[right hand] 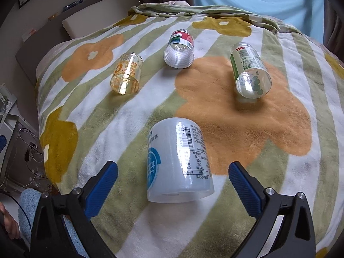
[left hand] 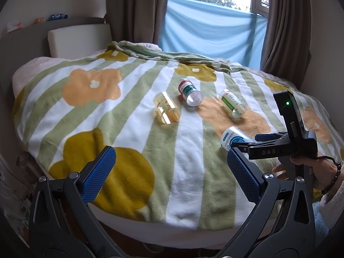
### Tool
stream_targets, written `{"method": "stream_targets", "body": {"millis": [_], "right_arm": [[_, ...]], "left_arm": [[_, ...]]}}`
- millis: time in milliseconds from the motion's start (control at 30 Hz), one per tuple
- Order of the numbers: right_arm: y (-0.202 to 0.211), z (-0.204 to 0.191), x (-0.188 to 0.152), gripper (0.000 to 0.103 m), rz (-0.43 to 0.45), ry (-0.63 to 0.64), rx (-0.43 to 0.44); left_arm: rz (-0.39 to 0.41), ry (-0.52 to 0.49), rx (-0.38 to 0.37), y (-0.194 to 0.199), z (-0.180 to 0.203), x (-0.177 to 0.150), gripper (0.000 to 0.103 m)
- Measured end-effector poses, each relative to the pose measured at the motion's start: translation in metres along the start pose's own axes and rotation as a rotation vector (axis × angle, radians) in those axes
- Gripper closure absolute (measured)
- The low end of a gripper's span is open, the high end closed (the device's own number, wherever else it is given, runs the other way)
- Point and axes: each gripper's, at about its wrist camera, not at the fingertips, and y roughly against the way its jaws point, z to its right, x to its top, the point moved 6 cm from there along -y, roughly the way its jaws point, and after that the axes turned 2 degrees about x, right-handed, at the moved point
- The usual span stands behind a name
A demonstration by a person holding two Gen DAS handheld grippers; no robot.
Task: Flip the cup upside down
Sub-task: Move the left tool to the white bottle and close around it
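Observation:
Four cups lie on their sides on a flower-patterned blanket (right hand: 247, 129). The frosted white cup (right hand: 178, 161) with a blue logo is nearest; my right gripper (right hand: 173, 168) is open with a finger on each side of the cup's near end, not touching it. In the left wrist view the white cup (left hand: 233, 136) lies just ahead of the right gripper (left hand: 247, 143). Further back lie a yellow cup (right hand: 126, 75), a red-and-green labelled clear cup (right hand: 179, 49) and a green labelled clear cup (right hand: 250, 71). My left gripper (left hand: 171, 153) is open over the blanket's near edge, holding nothing.
A rumpled green blanket fold (left hand: 163, 52) lies along the far edge of the bed. Behind it hang a blue cloth (left hand: 210, 25) and brown curtains (left hand: 283, 25). A white headboard cushion (left hand: 77, 38) is at back left. A hand with a bead bracelet (left hand: 326, 172) holds the right gripper.

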Motion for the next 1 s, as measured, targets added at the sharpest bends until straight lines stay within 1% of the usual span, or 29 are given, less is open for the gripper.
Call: {"method": "stream_targets", "body": {"millis": [100,167,267,333,400,467,567,667,733,800,900,1000], "right_arm": [[0.023,-0.001,-0.005,0.000,0.064,0.013,-0.003],[0.043,-0.002,-0.011,0.000,0.129,0.039,-0.030],[0.071,-0.005,-0.026,0.000,0.188,0.077,-0.058],[0.086,-0.001,-0.039,0.000,0.221,0.085,-0.098],[0.097,0.004,-0.051,0.000,0.245,0.066,-0.145],[0.110,0.008,-0.063,0.000,0.324,0.054,-0.168],[0.123,0.009,-0.078,0.000,0.424,0.067,-0.208],[0.124,0.011,-0.095,0.000,0.495,0.089,-0.246],[0.121,0.016,-0.105,0.000,0.530,0.089,-0.301],[0.118,0.020,-0.107,0.000,0.534,0.085,-0.310],[0.125,0.025,-0.104,0.000,0.584,0.074,-0.302],[0.128,0.028,-0.107,0.000,0.601,0.067,-0.291]], "left_arm": [[-0.022,0.008,-0.002,-0.001,0.006,0.010,0.000],[-0.036,0.003,-0.022,-0.003,0.015,0.023,0.000],[-0.081,-0.014,-0.055,-0.012,0.035,0.046,0.000],[-0.131,-0.030,-0.078,-0.023,0.052,0.059,0.000],[-0.204,-0.042,-0.094,-0.042,0.069,0.067,0.000],[-0.277,-0.044,-0.108,-0.063,0.086,0.070,0.000],[-0.417,-0.038,-0.113,-0.101,0.107,0.061,0.000],[-0.559,0.008,-0.117,-0.139,0.121,0.042,0.000],[-0.648,0.055,-0.134,-0.161,0.128,0.028,0.000],[-0.724,0.098,-0.128,-0.181,0.133,0.015,0.000],[-0.802,0.155,-0.117,-0.203,0.137,0.002,0.002],[-0.846,0.173,-0.094,-0.218,0.144,-0.004,0.002]]}}
